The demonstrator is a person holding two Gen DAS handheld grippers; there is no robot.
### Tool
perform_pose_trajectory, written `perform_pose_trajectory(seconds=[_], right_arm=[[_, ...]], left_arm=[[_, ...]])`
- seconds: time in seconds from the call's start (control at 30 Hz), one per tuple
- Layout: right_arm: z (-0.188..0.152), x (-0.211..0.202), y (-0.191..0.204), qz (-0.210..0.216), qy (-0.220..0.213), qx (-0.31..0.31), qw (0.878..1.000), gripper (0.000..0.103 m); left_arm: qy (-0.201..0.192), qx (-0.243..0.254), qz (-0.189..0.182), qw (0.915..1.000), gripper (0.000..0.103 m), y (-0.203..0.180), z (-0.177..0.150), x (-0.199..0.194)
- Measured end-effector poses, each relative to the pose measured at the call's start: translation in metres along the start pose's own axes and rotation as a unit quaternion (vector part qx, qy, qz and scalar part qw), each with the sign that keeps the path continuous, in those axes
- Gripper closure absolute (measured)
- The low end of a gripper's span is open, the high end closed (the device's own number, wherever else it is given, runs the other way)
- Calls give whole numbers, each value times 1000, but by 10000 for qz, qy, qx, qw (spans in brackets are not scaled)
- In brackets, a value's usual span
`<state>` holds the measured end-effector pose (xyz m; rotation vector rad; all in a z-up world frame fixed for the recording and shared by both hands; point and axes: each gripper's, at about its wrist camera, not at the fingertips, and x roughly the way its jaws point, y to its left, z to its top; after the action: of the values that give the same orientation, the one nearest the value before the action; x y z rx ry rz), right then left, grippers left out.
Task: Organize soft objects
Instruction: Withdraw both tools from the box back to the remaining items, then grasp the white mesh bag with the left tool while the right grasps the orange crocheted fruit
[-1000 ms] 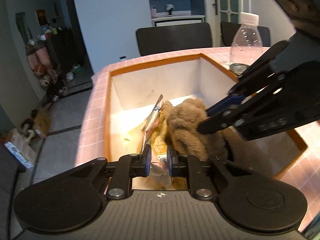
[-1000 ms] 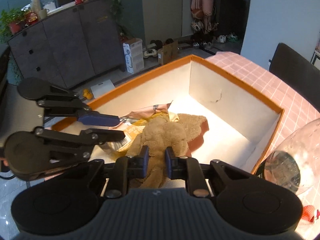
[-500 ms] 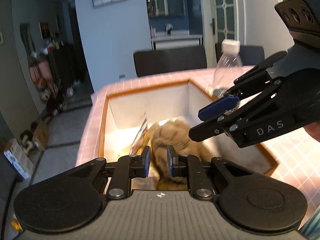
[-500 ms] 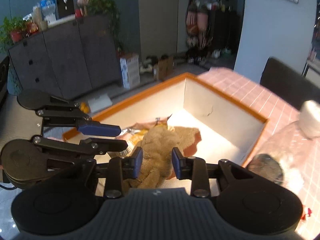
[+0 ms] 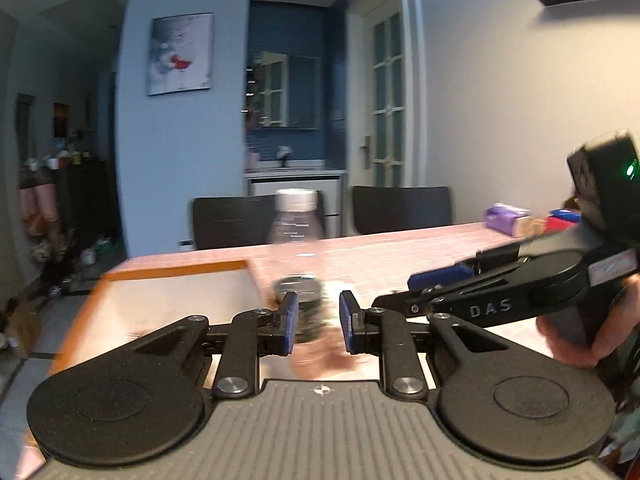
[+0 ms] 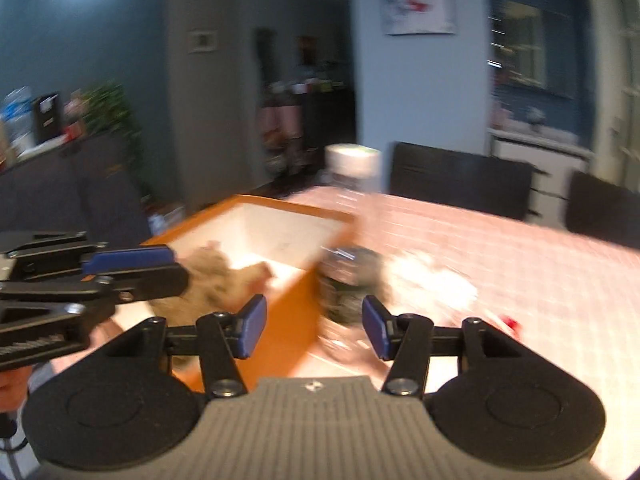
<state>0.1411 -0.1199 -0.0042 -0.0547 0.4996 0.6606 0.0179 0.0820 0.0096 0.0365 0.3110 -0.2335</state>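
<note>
Both grippers lifted off the box [image 6: 304, 210], swung toward the bottle [image 6: 352, 216].

Upright, dead ahead of right gripper [image 6: 314, 330], the nearer; jaws just opening, empty. Left gripper [image 5: 316, 324] narrowly apart, empty too.

There was one orange-rimmed white box [image 6: 256, 222], one clear plastic bottle with a white cap [image 5: 295, 236], one brown plush toy [image 6: 212, 276], two dark chairs [image 5: 402, 208] behind the table, and one framed picture [image 5: 181, 54].

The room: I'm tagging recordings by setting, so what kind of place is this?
Most likely a home dining area: a table with a pink checked cloth, dark dining chairs, and a framed picture on the wall.
</note>
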Motion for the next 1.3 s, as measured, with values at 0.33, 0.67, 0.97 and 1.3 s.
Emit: perform_pose_trajectory(seconds=[0.33,0.67,0.97,1.3], right_arm=[[-51,-6,-98,-1103,549,1101,9863,49],[-65,10,-153,-1352,758,1625,9745,49],[-64,31,-170,-1242,787,1686,9747,48],[-53,58,-157,-1206,713,1225,9825,46]], left_arm=[[800,511,-659,9933,39,-61,-6,98],[1515,1286,-540,9786,25,-100,-43,188],[1732,1268,-150,9766,23,-105,-62,233],[1800,861,-78,9799,83,-88,-56,244]])
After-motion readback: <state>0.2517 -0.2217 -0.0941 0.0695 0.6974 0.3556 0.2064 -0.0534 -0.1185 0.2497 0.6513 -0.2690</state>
